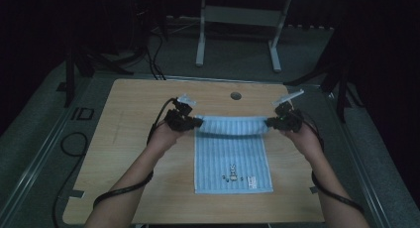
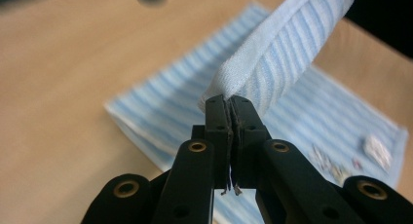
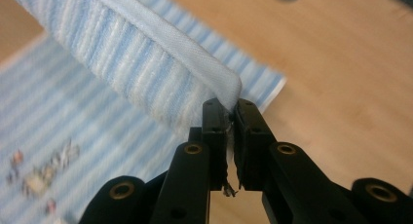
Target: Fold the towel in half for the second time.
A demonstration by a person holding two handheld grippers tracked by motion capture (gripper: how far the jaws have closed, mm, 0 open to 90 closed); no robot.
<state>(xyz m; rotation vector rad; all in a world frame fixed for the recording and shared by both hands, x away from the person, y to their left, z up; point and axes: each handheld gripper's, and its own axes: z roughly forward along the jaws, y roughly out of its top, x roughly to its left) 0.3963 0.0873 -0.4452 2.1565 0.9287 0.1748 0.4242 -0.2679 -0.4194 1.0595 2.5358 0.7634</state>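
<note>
Left gripper (image 1: 198,122), right gripper (image 1: 268,122): matte black bodies, paired flat jaws, brass-coloured screw bushings, frayed threads between the jaw pads. Grey three-cornered plate on top. Black cable trails along each bare forearm.

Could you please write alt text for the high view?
Two hand-held grippers, left gripper and right gripper, pinch the far corners of a blue striped towel and lift its far edge off a wooden table.

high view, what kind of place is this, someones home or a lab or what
Most likely a lab or recording room set up for data capture, not a home. A bare wooden table stands on grey floor with dark surroundings, cables trail beside it, and a person works a blue striped towel with the left gripper and right gripper.
</note>
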